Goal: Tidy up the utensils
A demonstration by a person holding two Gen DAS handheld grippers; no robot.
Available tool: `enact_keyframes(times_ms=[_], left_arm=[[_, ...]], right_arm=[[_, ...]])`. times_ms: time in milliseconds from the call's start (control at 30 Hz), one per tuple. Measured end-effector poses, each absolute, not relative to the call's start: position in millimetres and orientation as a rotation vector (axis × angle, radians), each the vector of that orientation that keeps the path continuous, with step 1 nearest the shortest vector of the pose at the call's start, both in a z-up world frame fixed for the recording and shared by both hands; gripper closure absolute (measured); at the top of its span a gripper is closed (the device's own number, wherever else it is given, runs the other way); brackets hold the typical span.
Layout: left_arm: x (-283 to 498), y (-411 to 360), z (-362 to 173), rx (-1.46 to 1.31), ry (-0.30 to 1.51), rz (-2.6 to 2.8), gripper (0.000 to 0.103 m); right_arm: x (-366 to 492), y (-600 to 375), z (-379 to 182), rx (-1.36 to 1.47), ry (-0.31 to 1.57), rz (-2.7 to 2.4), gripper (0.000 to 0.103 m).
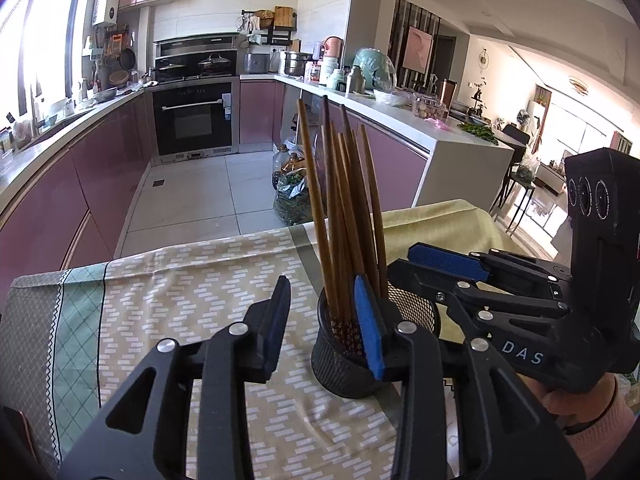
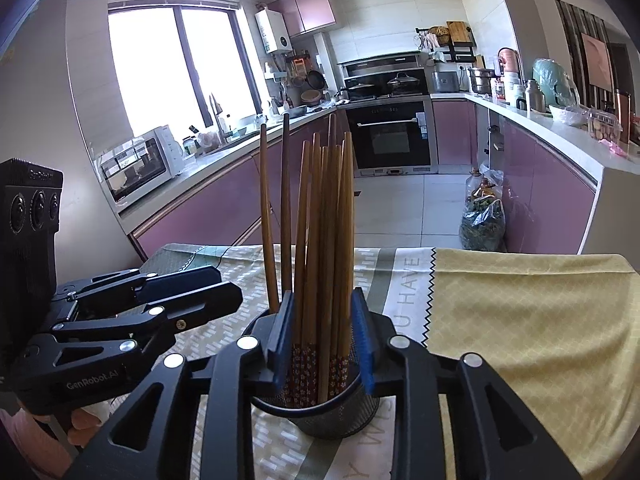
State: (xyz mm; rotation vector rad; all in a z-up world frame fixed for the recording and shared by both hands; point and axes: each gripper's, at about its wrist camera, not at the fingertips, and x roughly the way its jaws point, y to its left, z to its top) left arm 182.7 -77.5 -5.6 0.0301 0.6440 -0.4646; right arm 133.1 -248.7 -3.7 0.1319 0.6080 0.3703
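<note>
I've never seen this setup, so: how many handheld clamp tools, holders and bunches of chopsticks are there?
Grippers: 2 (left gripper, right gripper)
Mesh holder: 1
Chopstick bunch: 1 (sticks overlap, uncountable)
Total: 4

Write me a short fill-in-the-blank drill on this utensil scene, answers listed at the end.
1. The wooden chopsticks stand upright in a black ____ holder.
2. The holder rests on a patterned ____ spread over the table.
3. The right gripper has its blue pads on either side of the ____.
4. No chopsticks lie between the pads of the ____ gripper.

Answers: mesh; tablecloth; chopsticks; left
</note>
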Motion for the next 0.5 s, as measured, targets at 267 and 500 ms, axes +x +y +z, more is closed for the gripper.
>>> enact_keyframes(times_ms=[267,500], left_arm=[[144.8,-43.4,-5.7,0.027,0.509,-0.35,0.028],[108.9,-17.2,-5.1,0.027,0.414,-0.277,0.006]], right_arm=[[105.9,-249.2,-0.3,0.113,0.549,0.35,0.031],[83.0,-242.6,-1.7,0.068,0.494,0.317,0.013]])
